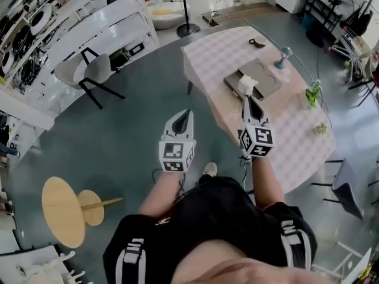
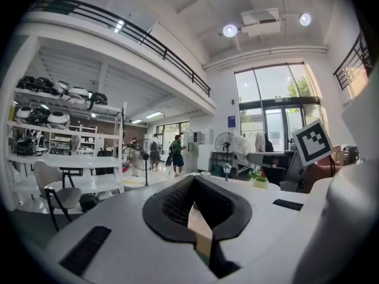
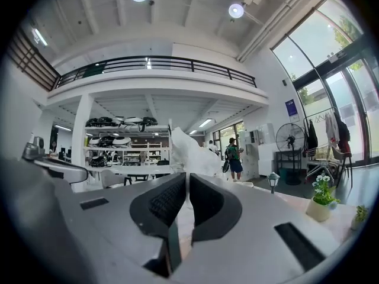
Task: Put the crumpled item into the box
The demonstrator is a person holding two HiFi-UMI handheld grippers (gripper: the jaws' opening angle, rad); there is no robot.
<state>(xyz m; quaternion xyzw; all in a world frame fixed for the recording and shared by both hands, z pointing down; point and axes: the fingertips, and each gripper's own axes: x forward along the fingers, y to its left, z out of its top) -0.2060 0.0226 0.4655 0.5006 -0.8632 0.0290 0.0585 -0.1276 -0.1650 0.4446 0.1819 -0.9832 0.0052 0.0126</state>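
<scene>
A white crumpled item is pinched in my right gripper, which is shut on it. The item hangs over the near edge of a flat grey box that lies on the checked table. In the right gripper view the crumpled item sticks up between the two black pads, which hold it in the right gripper. My left gripper is shut and holds nothing, out over the grey floor left of the table. In its own view the left gripper has its pad tips together.
On the table are a small lamp, a potted plant, a second small plant and a dish. A standing fan and a chair stand behind. A round wooden table sits low left.
</scene>
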